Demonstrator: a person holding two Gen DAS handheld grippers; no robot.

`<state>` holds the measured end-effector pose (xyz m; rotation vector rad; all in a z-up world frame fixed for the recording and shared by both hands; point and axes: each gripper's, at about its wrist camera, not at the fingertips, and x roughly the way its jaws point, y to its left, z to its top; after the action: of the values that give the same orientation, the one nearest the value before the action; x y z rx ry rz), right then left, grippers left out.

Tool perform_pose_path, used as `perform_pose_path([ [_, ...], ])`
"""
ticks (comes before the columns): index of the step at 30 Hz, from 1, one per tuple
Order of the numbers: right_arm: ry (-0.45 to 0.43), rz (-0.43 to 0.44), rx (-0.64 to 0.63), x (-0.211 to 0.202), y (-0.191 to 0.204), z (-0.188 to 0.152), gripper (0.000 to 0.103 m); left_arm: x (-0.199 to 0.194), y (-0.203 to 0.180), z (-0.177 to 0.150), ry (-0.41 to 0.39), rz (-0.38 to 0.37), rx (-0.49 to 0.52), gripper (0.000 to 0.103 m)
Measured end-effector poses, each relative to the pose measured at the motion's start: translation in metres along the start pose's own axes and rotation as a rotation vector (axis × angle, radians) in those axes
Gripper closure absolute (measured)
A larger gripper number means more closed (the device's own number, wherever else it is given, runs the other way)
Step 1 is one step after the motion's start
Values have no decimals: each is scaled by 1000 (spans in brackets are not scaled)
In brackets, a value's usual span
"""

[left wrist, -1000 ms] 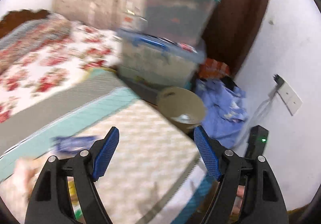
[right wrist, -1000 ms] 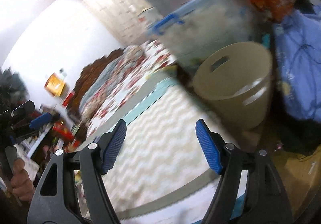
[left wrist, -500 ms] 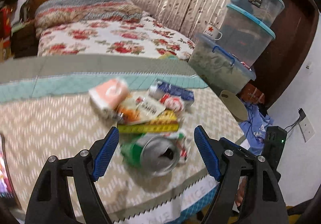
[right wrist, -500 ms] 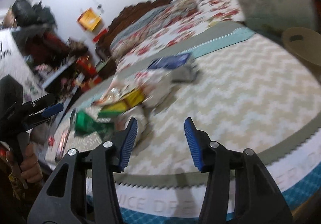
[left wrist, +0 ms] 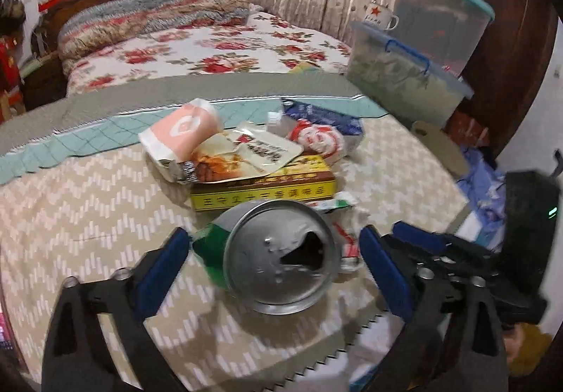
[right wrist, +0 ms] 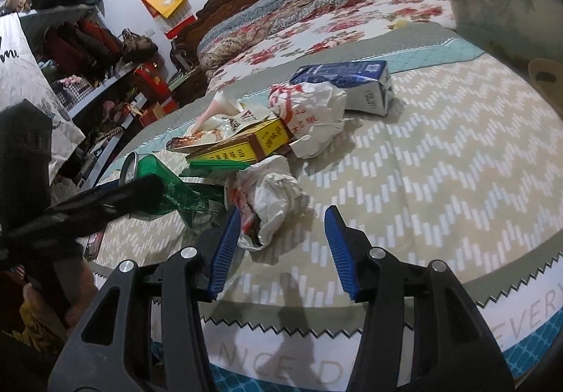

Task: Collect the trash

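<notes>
My left gripper (left wrist: 271, 251) stands wide open around the green can (left wrist: 278, 255), one blue pad on each side of it and neither touching, as far as I can tell; the can lies on its side with its torn silver top facing me, at the near end of the trash pile on the quilted cover (left wrist: 88, 202). My right gripper (right wrist: 281, 248) is open too and holds nothing, with its left pad just beside the crumpled white bag (right wrist: 271, 195). Behind the can sit the yellow box (left wrist: 264, 186), a flat food pouch (left wrist: 246, 156), a pink wrapper (left wrist: 183, 132), a red and white bag (left wrist: 316, 142) and a blue carton (right wrist: 345, 79), all heaped and touching. I judge the can likely to roll or squirt out when I close, because it is round, dented and resting on soft bedding; the pads could also catch the wrapper lying against it and drag that along, or knock the yellow box. The jagged opening may snag thin plastic. The cover is soft and zigzag-patterned, with a toothed border near the edge, so things can slide off toward me. Beyond it are a flowered bed (left wrist: 218, 47), stacked plastic tubs (left wrist: 422, 51), a beige bin (left wrist: 440, 149) and cluttered shelves (right wrist: 88, 40) by the wall
</notes>
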<state>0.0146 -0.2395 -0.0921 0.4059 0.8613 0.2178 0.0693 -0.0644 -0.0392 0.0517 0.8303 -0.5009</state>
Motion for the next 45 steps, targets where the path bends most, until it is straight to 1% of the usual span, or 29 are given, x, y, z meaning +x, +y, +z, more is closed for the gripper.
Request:
perform_pose_path([
  [2, -4, -2, -22, 0, 6, 2, 50, -8, 8, -4, -19, -14, -4, 22],
  [4, -22, -17, -80, -2, 16, 3, 50, -24, 24, -9, -40, -27, -34, 23],
  [7, -39, -40, -193, 0, 35, 7, 49, -44, 49, -20, -58, -14, -87, 23],
  [8, -40, -47, -226, 3, 41, 8, 48, -48, 58, -23, -57, -16, -110, 23],
  [10, -48, -73, -329, 9, 56, 10, 43, -55, 75, -31, -52, -17, -167, 24],
  [11, -58, -97, -396, 12, 64, 10, 41, -58, 81, -34, -57, -30, -190, 24],
  [13, -73, -140, -505, 18, 77, 12, 41, -63, 91, -38, -60, -40, -228, 24],
  [16, -84, -165, -623, 29, 92, 17, 42, -66, 94, -39, -63, -27, -232, 24],
  [17, -81, -168, -656, 33, 95, 18, 58, -66, 93, -38, -64, -26, -230, 24],
  [18, -62, -163, -675, 37, 98, 18, 82, -65, 92, -38, -66, -23, -227, 24],
  [19, -51, -154, -672, 38, 99, 17, 82, -65, 91, -38, -66, -19, -223, 24],
  [20, -54, -111, -644, 33, 99, 17, 87, -65, 89, -37, -65, -18, -220, 24],
  [21, -54, -60, -613, 25, 100, 16, 89, -65, 88, -37, -64, -24, -219, 24],
  [23, -63, 2, -580, 11, 105, 11, 89, -64, 86, -36, -63, -33, -217, 24],
  [24, -73, 52, -538, -2, 103, 10, 89, -64, 86, -35, -62, -35, -217, 24],
  [26, -92, 111, -454, -20, 94, 11, 89, -64, 85, -34, -62, -52, -220, 25],
  [29, -126, 128, -323, -40, 70, 15, 89, -62, 78, -33, -60, -90, -218, 25],
  [30, -135, 121, -254, -47, 52, 15, 89, -62, 74, -32, -60, -100, -212, 25],
  [32, -143, 81, -171, -54, 26, 14, 89, -62, 66, -30, -62, -117, -192, 25],
  [34, -132, 46, -104, -55, 5, 11, 88, -60, 57, -30, -59, -114, -168, 25],
  [36, -105, 50, -31, -53, -10, 7, 85, -57, 51, -30, -48, -96, -152, 25],
  [37, -89, 74, 19, -50, -17, 6, 85, -55, 49, -30, -41, -92, -150, 25],
  [38, -78, 97, 44, -47, -19, 5, 77, -53, 49, -30, -37, -92, -152, 25],
  [39, -73, 110, 49, -45, -17, 5, 45, -53, 49, -30, -39, -90, -153, 25],
  [40, -80, 102, 33, -45, -14, 4, 25, -53, 49, -30, -38, -88, -154, 25],
  [41, -112, 95, -7, -47, -5, 3, 9, -54, 50, -30, -39, -85, -157, 25],
  [42, -130, 97, -61, -47, 6, 2, 10, -54, 51, -30, -41, -79, -157, 25],
  [44, -91, 104, -168, -38, 28, 5, 15, -55, 55, -31, -41, -81, -162, 25],
  [45, -78, 104, -200, -34, 36, 6, 16, -56, 57, -31, -42, -79, -164, 25],
])
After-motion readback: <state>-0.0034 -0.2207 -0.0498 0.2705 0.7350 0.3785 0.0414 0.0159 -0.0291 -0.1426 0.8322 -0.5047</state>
